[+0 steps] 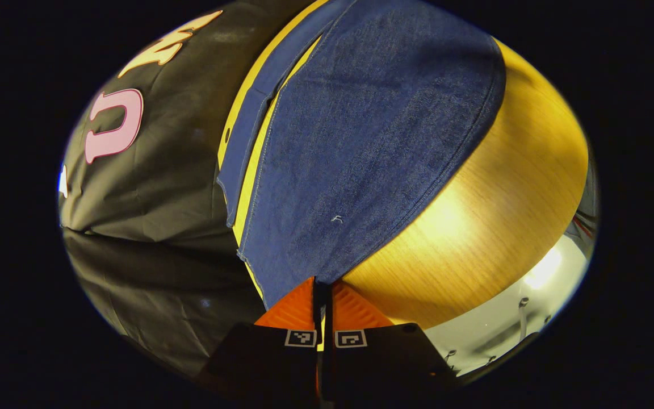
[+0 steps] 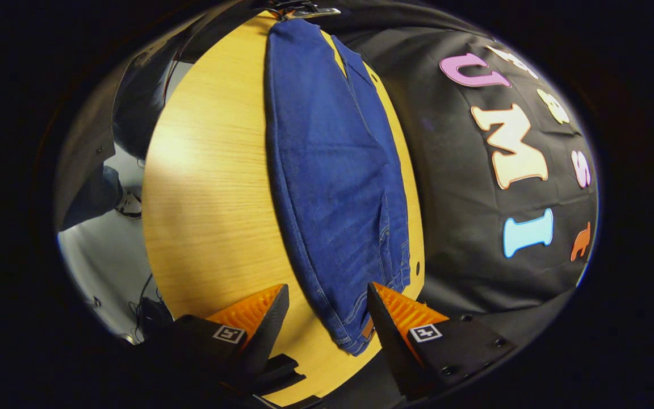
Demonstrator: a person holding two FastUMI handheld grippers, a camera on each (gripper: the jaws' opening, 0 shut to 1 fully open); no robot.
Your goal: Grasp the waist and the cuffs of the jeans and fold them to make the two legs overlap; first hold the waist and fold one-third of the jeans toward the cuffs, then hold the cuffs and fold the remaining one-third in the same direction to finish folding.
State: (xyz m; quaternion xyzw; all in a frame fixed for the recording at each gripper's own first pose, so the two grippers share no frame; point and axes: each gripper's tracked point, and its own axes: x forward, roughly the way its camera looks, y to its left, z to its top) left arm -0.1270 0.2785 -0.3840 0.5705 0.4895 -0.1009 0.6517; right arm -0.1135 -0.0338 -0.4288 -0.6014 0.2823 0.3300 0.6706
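— Jeans (image 2: 332, 187): what cloth?
— Denim, woven, matt, a fine speckled weave with pale stitching along the seams and hems.
— Table (image 2: 213, 216)?
— Wood-grain top, smooth, straight fine lines running across it, a soft sheen where the light falls.
— Booth wall (image 2: 463, 227)?
— Black cloth, matt, creased and slack in places.
— Floor (image 2: 100, 267)?
— Pale, smooth, faintly glossy.
— The left gripper (image 1: 323, 295) and right gripper (image 2: 327, 307)?
— Finger pads (image 2: 247, 309) ridged, rubbery-looking, matt; the bodies behind them hard, smooth, dull plastic by the look, with small printed paper-like squares.
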